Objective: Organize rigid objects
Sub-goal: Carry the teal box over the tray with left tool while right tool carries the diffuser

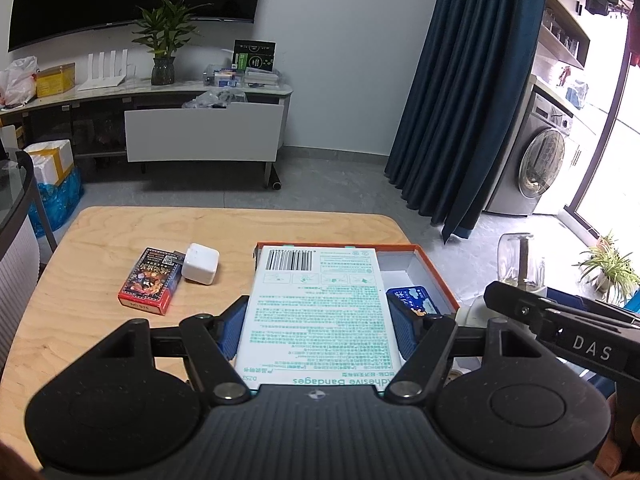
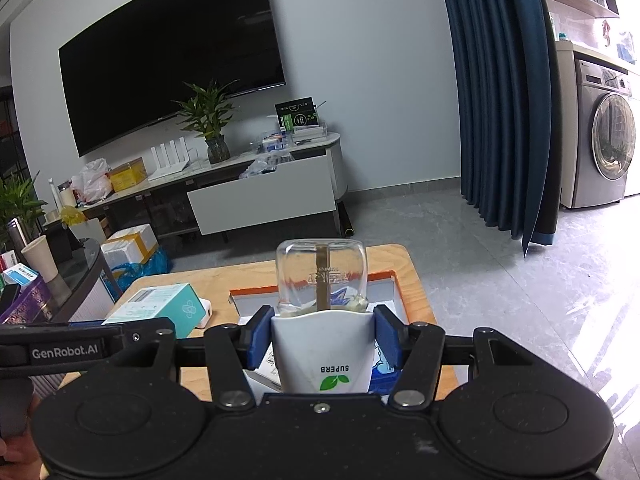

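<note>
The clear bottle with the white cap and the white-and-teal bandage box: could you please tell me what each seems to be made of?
Clear bottle: likely glass or hard clear plastic; see-through, glossy walls. Its white cap looks like smooth plastic, clamped by the right gripper.
White-and-teal bandage box: probably printed matte cardboard with crisp flat faces, held by the left gripper.

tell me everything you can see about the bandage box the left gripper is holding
The bandage box is a flat white carton printed in teal, with a barcode at its far end and "Adhesive Bandages" at the near end. The left gripper clamps its long sides between blue pads. It is held roughly level above the orange-rimmed tray, hiding much of it. In the right wrist view its teal-logo end shows.
</note>
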